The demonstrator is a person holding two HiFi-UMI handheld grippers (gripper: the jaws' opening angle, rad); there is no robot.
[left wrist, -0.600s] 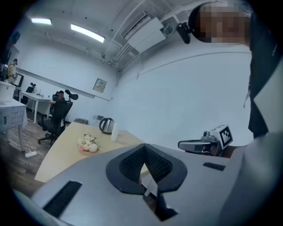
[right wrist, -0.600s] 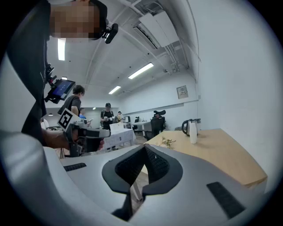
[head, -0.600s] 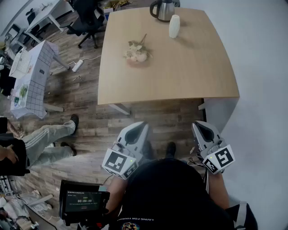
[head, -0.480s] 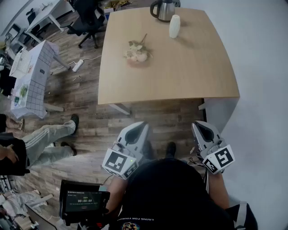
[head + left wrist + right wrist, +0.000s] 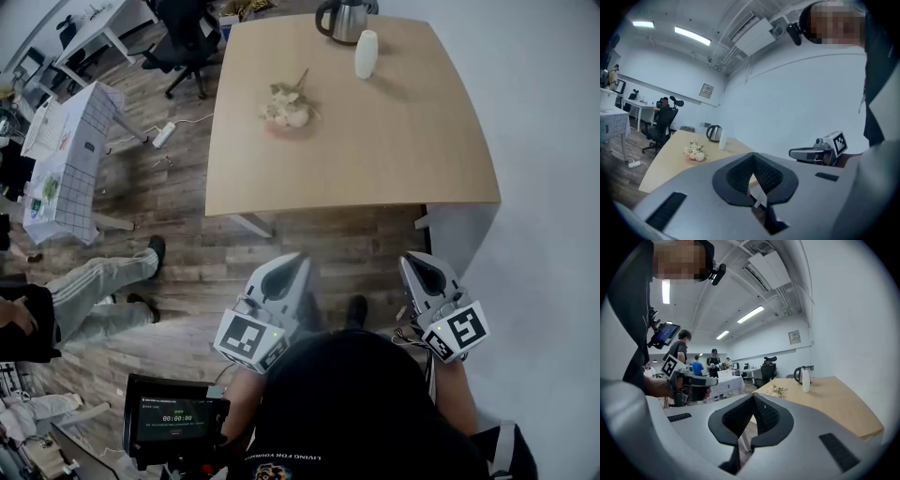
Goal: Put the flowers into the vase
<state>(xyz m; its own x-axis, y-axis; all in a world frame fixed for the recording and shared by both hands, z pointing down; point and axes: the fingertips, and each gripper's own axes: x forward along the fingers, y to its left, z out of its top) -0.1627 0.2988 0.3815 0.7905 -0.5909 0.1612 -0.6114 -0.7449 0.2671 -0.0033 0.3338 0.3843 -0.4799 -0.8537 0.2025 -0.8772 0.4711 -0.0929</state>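
A small bunch of pale flowers lies on the wooden table, left of its middle. A white vase stands upright at the far edge, next to a steel kettle. Both grippers hang well short of the table, over the floor in front of the person's body. My left gripper is shut and holds nothing; my right gripper is likewise shut and holds nothing. The left gripper view shows the flowers and vase far ahead. In the right gripper view, the flowers and vase are distant too.
A wood-plank floor separates me from the table. At the left are a small gridded table, an office chair and a seated person's legs. A white wall runs along the right.
Both grippers have stayed where they were. The person at the left edge has shifted a little.
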